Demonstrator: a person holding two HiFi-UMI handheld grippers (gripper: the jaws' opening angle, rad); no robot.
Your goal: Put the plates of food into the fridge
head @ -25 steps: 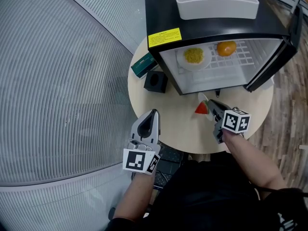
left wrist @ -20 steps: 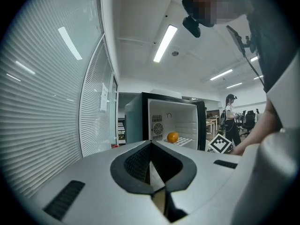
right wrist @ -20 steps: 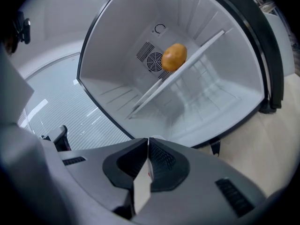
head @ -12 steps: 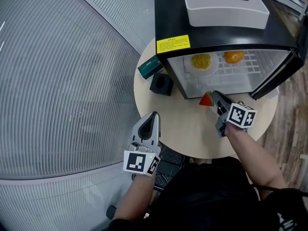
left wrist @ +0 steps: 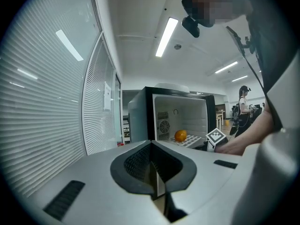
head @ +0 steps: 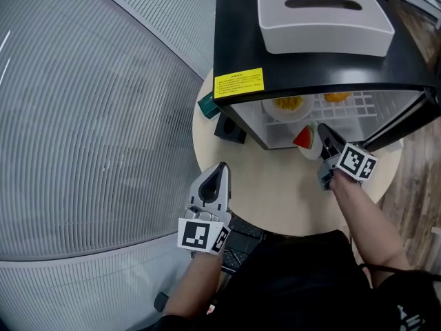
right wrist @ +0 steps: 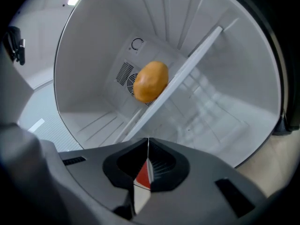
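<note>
Nearest me, my left gripper (head: 221,166) hangs by the near left edge of the round pale wooden counter (head: 275,192). Its jaws are closed tip to tip with nothing between them, as the left gripper view shows (left wrist: 151,144).

Further out and to the right, my right gripper (head: 324,131) is clamped on the rim of a small white plate (head: 308,147) carrying a red watermelon wedge (head: 302,139). In the right gripper view (right wrist: 148,142) the plate's thin edge and a sliver of red sit pinched between the jaws. The plate is held right at the open front of the black mini fridge (head: 310,54), whose door (head: 403,126) swings out to the right.

On the counter, left of the fridge, sit a black cube-shaped holder (head: 229,129) and, just beyond it, a dark green box (head: 206,106).

Inside the fridge, on the white wire shelf (head: 358,106), rest a white plate of yellow noodles (head: 287,105) and, to its right, an orange fruit (head: 337,97).

A yellow label (head: 238,83) is stuck on the fridge's front top corner. A white rectangular tissue box (head: 324,16) sits on top, furthest from me.
</note>
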